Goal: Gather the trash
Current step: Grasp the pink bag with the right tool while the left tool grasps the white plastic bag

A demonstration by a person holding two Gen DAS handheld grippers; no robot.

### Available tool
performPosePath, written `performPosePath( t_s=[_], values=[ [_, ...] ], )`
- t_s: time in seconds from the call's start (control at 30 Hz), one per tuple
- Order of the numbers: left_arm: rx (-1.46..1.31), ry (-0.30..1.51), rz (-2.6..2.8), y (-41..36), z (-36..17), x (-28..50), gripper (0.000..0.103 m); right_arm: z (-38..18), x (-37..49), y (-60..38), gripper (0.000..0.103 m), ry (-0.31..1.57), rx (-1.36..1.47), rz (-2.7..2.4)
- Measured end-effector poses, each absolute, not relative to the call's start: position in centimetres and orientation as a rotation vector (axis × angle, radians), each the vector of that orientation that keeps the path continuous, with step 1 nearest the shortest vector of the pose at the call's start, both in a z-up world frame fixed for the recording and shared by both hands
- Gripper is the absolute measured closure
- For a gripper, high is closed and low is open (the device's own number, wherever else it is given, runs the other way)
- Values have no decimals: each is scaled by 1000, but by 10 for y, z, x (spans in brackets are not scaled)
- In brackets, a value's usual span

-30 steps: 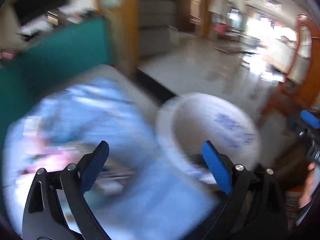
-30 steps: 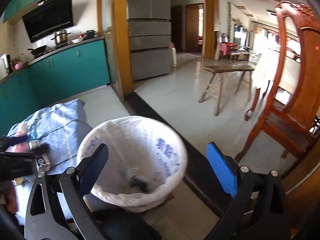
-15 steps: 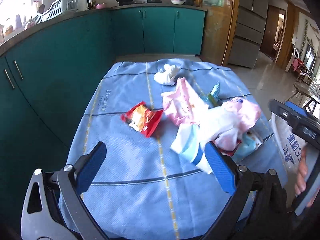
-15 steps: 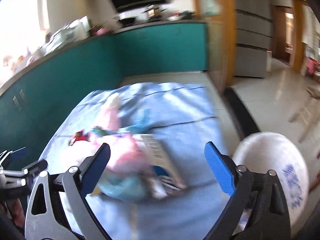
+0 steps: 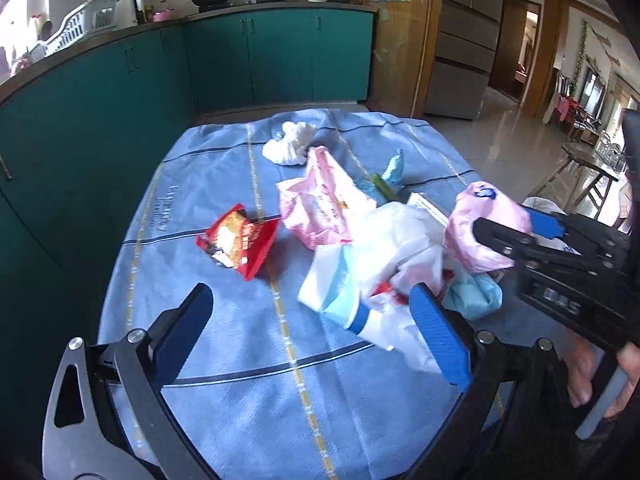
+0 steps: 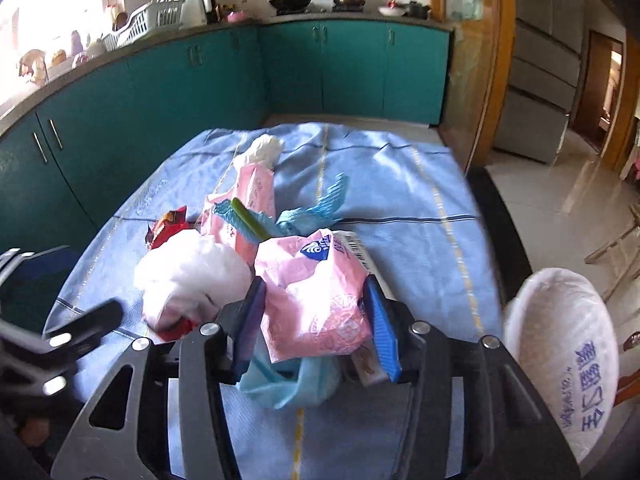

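Observation:
Trash lies heaped on a table under a blue cloth (image 5: 192,184). My right gripper (image 6: 316,292) is closing its jaws on a crumpled pink plastic bag (image 6: 316,288), and both blue pads touch its sides. The left wrist view shows the same gripper (image 5: 516,232) across that pink bag (image 5: 480,220). My left gripper (image 5: 310,300) hangs open over the cloth, its right finger beside a white bag (image 5: 400,240). A red snack wrapper (image 5: 240,240), a pink tissue pack (image 5: 320,204), a white tissue wad (image 5: 292,140) and a teal wrapper (image 5: 394,166) lie farther out.
A trash bin with a white printed liner (image 6: 560,340) stands on the floor off the table's right side. A light blue bag (image 6: 288,384) lies under the right gripper. Teal kitchen cabinets (image 6: 320,76) run behind and to the left of the table.
Both views have swung from the trash bin to the table. The right gripper's jaws have gone from wide apart to narrow around the pink bag. The left gripper stays open.

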State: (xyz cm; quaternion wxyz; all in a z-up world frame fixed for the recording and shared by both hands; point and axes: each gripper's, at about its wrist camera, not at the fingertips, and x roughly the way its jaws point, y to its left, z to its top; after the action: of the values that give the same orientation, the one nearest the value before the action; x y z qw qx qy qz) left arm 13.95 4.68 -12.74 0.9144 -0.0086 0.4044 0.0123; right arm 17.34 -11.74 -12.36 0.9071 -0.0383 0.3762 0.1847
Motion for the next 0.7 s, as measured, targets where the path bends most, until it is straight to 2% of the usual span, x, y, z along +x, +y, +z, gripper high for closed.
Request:
performPosePath(
  t_s=[0.27,0.6,0.63,0.7],
  values=[
    [28,851,-44,7,-137,170,5,-104,149,-174,53,732,18,284],
    [51,899,-139,-28,-150,183,5,-119,139,-199,53,767,23,211],
    [64,905,-135,-30,-151,184,8,-120,137,-201,53,770,26,209],
    [78,915,-132,-32,-154,186,24,-123,136,-204,53,777,32,201]
  ],
)
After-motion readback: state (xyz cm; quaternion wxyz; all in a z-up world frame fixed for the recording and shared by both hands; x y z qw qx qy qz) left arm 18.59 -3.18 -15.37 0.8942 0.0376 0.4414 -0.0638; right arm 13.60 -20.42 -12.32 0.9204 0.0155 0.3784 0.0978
